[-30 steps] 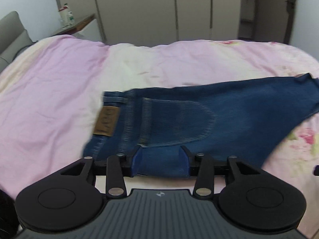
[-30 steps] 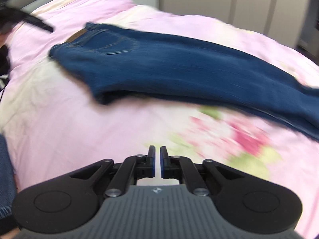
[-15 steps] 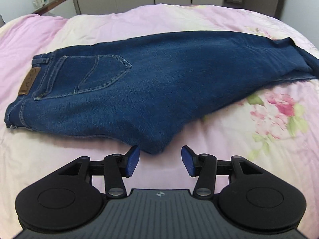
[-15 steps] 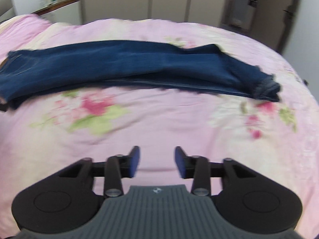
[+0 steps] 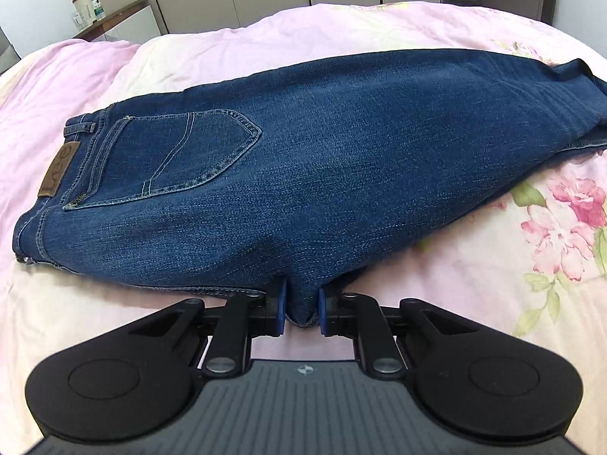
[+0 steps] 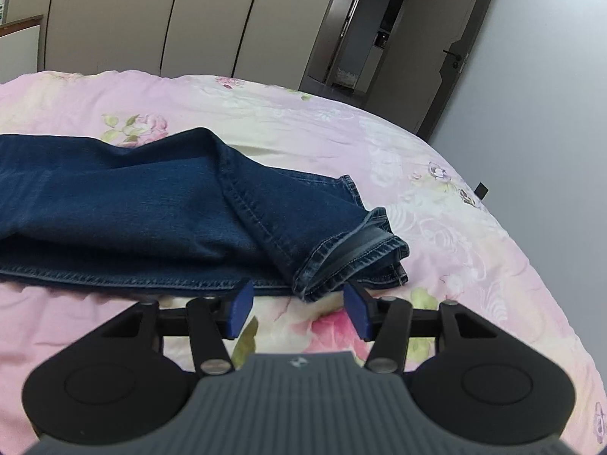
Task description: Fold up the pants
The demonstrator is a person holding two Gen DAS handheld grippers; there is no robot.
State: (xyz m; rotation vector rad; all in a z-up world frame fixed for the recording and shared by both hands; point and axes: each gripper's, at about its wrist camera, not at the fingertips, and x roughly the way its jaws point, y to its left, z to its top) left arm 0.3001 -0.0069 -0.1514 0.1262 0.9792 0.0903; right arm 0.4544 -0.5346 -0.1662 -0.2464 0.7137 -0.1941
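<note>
Dark blue jeans [image 5: 303, 151] lie folded lengthwise on a pink floral bedspread [image 5: 531, 303], waist and leather patch [image 5: 58, 170] at the left, legs running right. My left gripper [image 5: 301, 307] is shut on the crotch point of the jeans, denim pinched between its blue pads. In the right wrist view the leg ends [image 6: 341, 254] lie stacked, cuffs slightly curled. My right gripper [image 6: 298, 313] is open, its pads on either side of the near cuff edge, just short of it.
Wardrobe doors [image 6: 151, 19] stand behind the bed. A side table with bottles [image 5: 87, 7] is at the far left. The bed's rounded edge [image 6: 531, 265] drops off at the right, with a doorway [image 6: 360, 38] beyond.
My left gripper moved forward and closed on the crotch point. My right gripper moved right and forward to the cuffs and stayed open.
</note>
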